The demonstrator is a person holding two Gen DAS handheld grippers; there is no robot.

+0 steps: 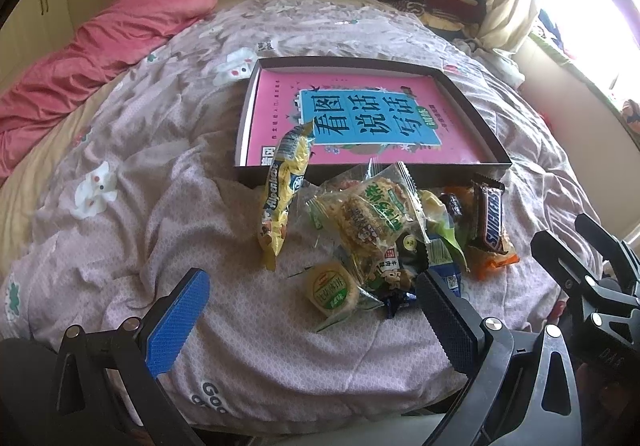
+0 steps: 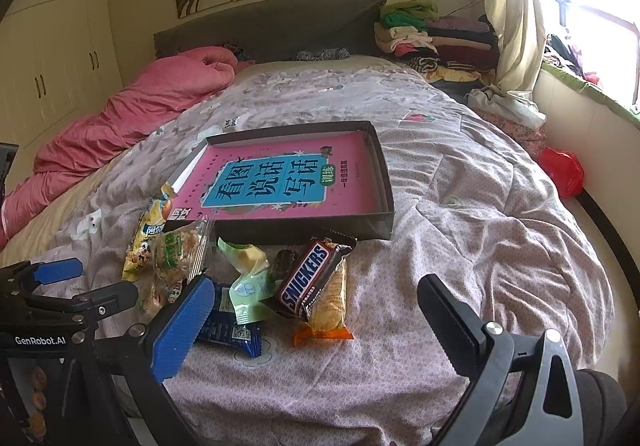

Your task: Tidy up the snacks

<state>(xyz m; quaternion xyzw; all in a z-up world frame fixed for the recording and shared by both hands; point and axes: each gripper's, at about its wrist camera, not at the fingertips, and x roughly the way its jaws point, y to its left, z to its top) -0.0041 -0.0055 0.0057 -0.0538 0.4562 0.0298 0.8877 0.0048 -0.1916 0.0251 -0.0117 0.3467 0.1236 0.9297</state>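
A pile of snacks lies on the bed in front of a shallow dark box [image 1: 460,167] [image 2: 280,226] with a pink book inside. A Snickers bar [image 1: 490,215] [image 2: 306,278] rests on an orange pack [image 1: 496,258] [image 2: 328,308]. A yellow candy bag [image 1: 282,193] [image 2: 150,234] leans on the box's front wall. Beside it sits a green rice-cracker pack [image 1: 372,217] [image 2: 176,250]. My left gripper [image 1: 312,310] [image 2: 92,282] is open, with a round biscuit pack [image 1: 332,288] between its fingers, untouched. My right gripper [image 2: 316,318] [image 1: 572,234] is open over the orange pack and a blue packet [image 2: 228,330].
A patterned quilt [image 2: 460,246] covers the bed, with a rumpled pink blanket [image 1: 100,45] at the left. Folded clothes [image 2: 420,33] are stacked by the headboard near a curtain [image 2: 516,25]. A red bag [image 2: 562,169] lies on the floor at the right.
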